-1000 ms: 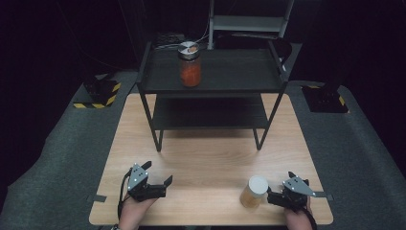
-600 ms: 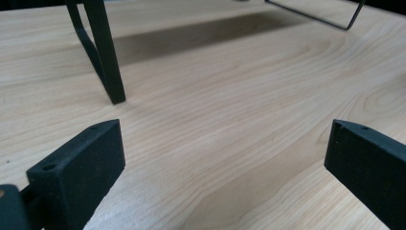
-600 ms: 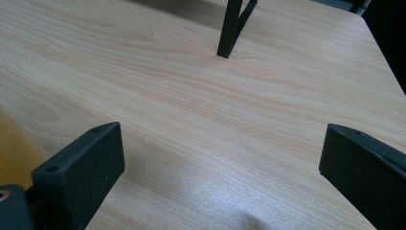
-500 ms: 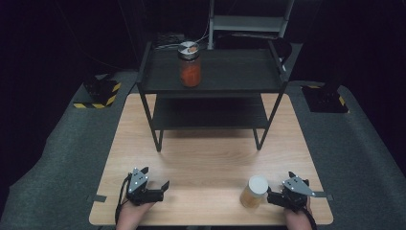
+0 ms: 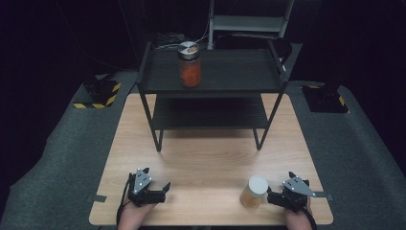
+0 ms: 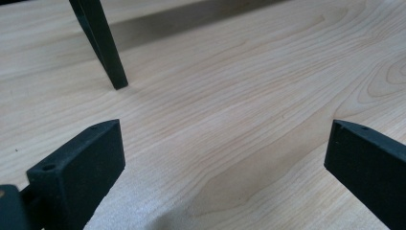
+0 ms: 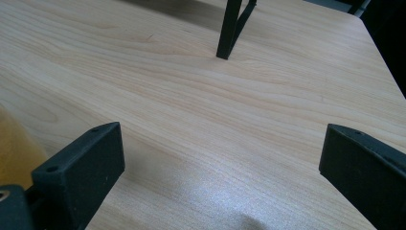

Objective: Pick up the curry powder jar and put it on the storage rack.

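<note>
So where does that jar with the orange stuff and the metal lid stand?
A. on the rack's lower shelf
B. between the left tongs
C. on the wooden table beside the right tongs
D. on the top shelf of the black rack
D: the orange jar stands upright on the top shelf of the black rack.

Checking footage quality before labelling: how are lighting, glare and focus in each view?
High view: table evenly lit, surroundings nearly black, shelf rack shadowing the wood beneath. Left gripper view: near jaws soft, wood grain sharp. Right gripper view: pale glare patch on the wood between the jaws; yellow jar blurred at the left edge.
</note>
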